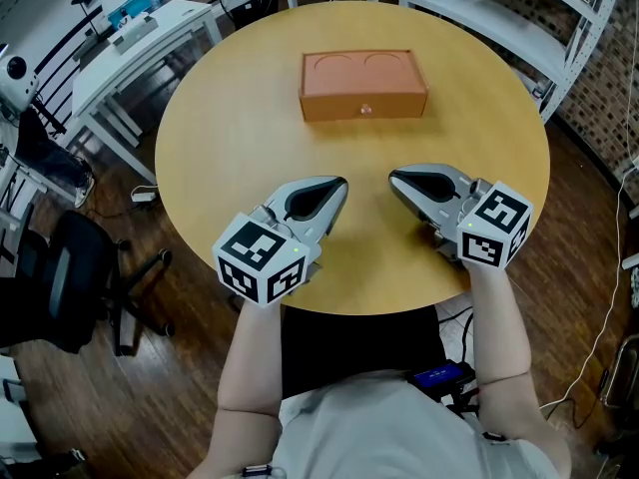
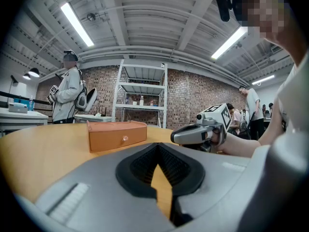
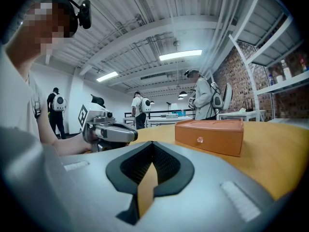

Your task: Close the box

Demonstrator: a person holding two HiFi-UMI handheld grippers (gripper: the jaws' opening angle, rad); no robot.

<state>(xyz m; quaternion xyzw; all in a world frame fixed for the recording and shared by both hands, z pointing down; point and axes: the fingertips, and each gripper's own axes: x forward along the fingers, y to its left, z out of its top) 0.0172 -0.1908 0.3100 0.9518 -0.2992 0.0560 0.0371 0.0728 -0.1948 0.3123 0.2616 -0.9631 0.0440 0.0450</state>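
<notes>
Box: the orange-brown rectangular box [image 1: 363, 86] lies on the far middle of the round light-wood table [image 1: 220, 138], well apart from both tools and touched by neither.
Near, left: we hold the left gripper [image 1: 335, 190] low over the near edge of the table with its tip aimed at the box. Its jaws are together at the tips and nothing is between them.
Near, right: the right gripper [image 1: 397, 180] mirrors it just to the right. Its jaws are likewise pressed together and empty.
Why so held: we judge this a rest pose. Both tools sit level and side by side, near each other and short of the box, which leaves either one free to push.
Middle: bare tabletop lies between the tips and the box.
Far, box state: its long front faces us with a small pale knob [image 1: 365, 109] at the centre. The top looks flush, so we judge it closed or nearly so.
Head view only: it shows the two half-round recesses in the top of the box and its place on the table.
Gripper views only: they show the front of the box side-on with no gap that we can make out. They also show each tool's meeting pads, the other tool beside it, the white metal shelving [image 2: 141, 95] against a brick wall, and people [image 3: 205, 95] standing beyond the table.
</notes>
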